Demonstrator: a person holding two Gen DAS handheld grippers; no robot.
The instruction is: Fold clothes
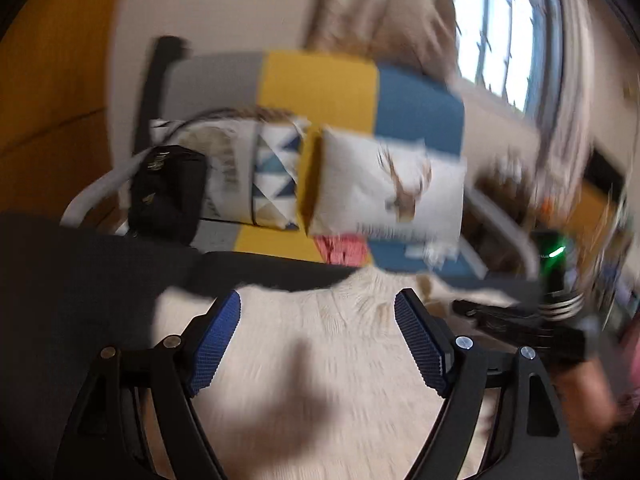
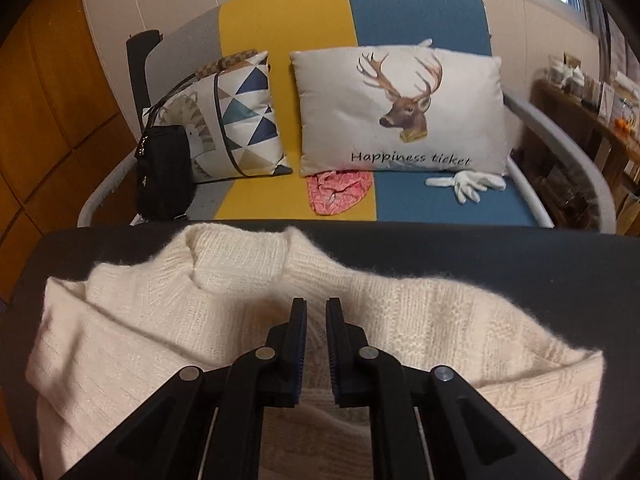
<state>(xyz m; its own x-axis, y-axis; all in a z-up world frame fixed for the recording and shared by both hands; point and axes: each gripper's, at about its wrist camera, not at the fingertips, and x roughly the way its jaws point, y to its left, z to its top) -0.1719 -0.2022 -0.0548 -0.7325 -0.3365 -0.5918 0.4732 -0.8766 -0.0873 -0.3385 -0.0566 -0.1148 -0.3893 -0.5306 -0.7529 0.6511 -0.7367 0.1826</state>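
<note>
A cream knitted sweater lies on a dark table, collar toward the far edge, its sides folded inward. My right gripper hovers over the sweater's middle with its jaws nearly together and nothing between them. In the blurred left wrist view the same sweater fills the foreground. My left gripper is open above it, its blue pads wide apart and empty. The right gripper also shows at the right edge of the left wrist view.
Behind the table stands a sofa with grey, yellow and blue panels. On it are a deer cushion, a triangle-pattern cushion, a black bag, a pink cloth and white gloves. A wooden shelf is at right.
</note>
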